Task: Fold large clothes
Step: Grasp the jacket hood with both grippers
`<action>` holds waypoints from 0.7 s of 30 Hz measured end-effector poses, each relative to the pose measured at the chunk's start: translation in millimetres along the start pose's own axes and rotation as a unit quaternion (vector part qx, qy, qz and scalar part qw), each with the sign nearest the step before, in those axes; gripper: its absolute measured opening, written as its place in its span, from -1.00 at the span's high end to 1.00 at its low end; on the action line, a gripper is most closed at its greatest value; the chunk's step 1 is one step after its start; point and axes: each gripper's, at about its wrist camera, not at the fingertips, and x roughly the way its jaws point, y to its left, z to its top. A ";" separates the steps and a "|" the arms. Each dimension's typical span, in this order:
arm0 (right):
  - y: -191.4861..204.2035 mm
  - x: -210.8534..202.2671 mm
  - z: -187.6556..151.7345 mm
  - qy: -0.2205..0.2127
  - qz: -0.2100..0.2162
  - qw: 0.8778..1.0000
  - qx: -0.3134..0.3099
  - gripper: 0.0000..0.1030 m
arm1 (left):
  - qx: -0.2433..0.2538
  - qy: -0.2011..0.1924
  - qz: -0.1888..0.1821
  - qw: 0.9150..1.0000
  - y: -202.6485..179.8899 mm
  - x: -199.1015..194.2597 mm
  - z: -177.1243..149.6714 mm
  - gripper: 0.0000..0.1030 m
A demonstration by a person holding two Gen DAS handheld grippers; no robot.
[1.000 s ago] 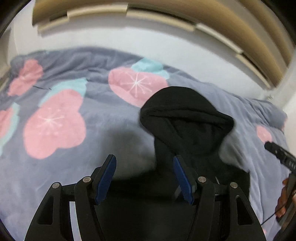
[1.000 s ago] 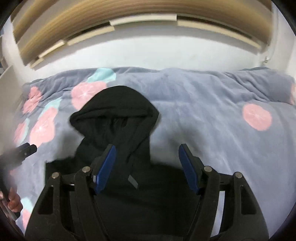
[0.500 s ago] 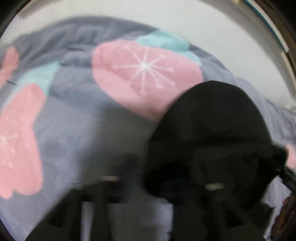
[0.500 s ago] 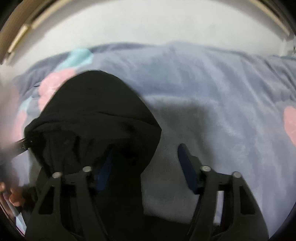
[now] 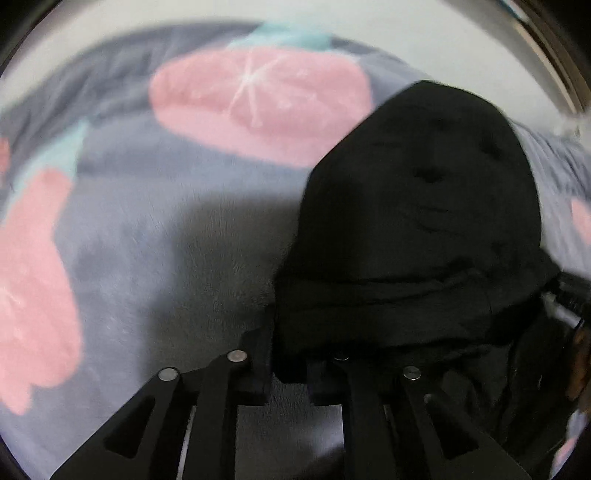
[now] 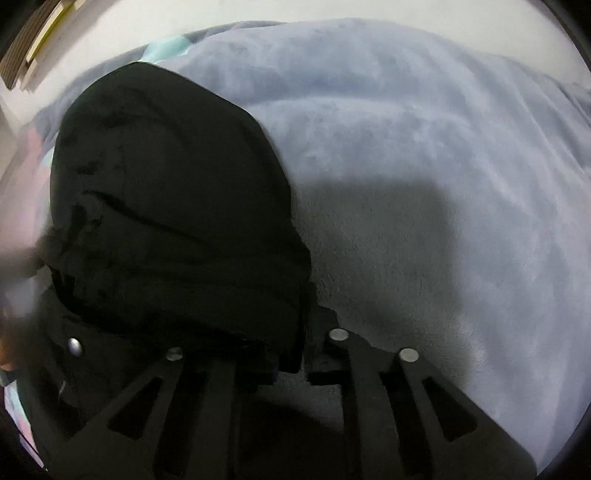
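garment: a black hoodie (image 5: 424, 206) lies on the bed, its hood (image 6: 166, 192) rounded and puffed up, facing away from both cameras.
bed cover: a grey-blue fleece blanket (image 5: 147, 229) with pink fruit-slice prints (image 5: 258, 107) and small teal patches; in the right wrist view the blanket (image 6: 424, 155) is plain and rumpled into soft ridges.
left gripper: the left gripper (image 5: 290, 373) sits low at the hood's left lower edge. its 2 fingers are drawn close together and black cloth at the base of the hood lies between them, so it appears clamped on the hoodie.
right gripper: the right gripper (image 6: 291, 360) sits at the hood's right lower edge. its 2 fingers are also close together with a fold of the black fabric pinched between them.
position of hood: between the 2 grippers, each holding 1 side of its base; the hood bulges forward over the blanket.
shadows: dark shadow falls on the blanket just beside the hood in both views.
background: a pale wall (image 6: 332, 11) runs behind the bed, with wooden slats (image 6: 33, 40) at the upper left of the right wrist view.
sharpness: the left wrist view is blurred, especially the blanket.
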 end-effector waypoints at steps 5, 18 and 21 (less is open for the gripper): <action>-9.0 -63.3 -14.7 -0.037 0.013 0.999 -0.005 0.08 | 0.062 -0.029 -0.004 0.998 -4.4 -47.0 -25.6 0.59; 48.9 -36.9 40.2 -0.047 0.028 0.997 -0.053 -0.16 | -0.017 -0.037 -0.121 0.992 -25.6 -8.8 34.9 0.10; 42.7 10.4 17.1 0.015 0.018 0.997 -0.072 -0.16 | 0.006 -0.009 -0.129 0.992 -29.5 24.9 12.1 0.10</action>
